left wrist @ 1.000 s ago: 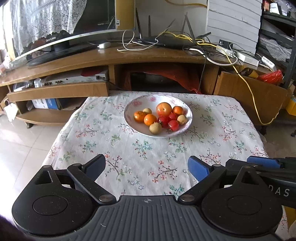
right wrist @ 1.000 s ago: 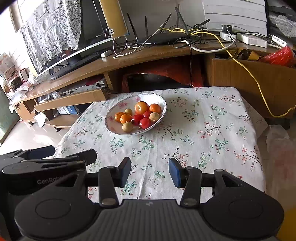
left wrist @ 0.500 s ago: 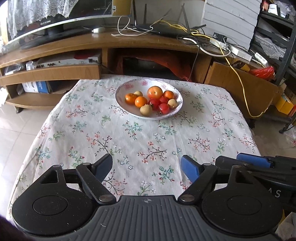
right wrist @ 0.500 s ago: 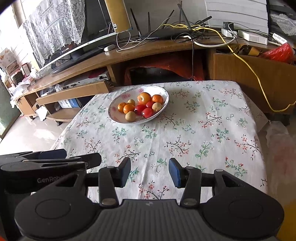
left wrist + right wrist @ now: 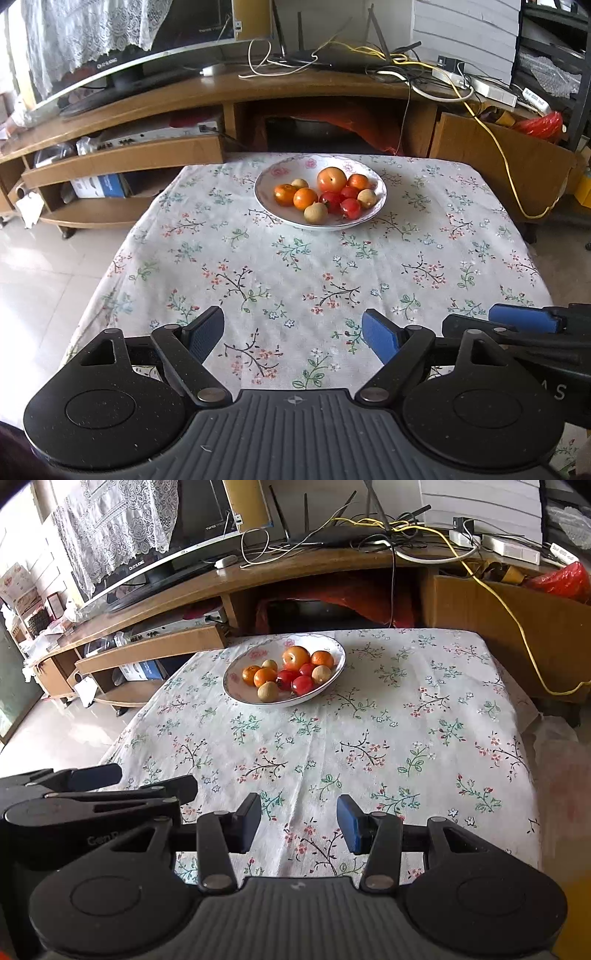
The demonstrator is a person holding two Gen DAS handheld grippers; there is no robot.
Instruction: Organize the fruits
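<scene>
Your mixed fruits, orange, red and tan (image 5: 325, 197), all sit heaped in the white floral-rimmed bowl (image 5: 375, 212) at the far middle of the flowered tablecloth (image 5: 295, 280). Left gripper (image 5: 293, 334) spread wide, empty; right gripper (image 5: 299, 818) narrower, also empty, both well short. Risk: a pinch into that crowded heap may roll neighbours out.
</scene>
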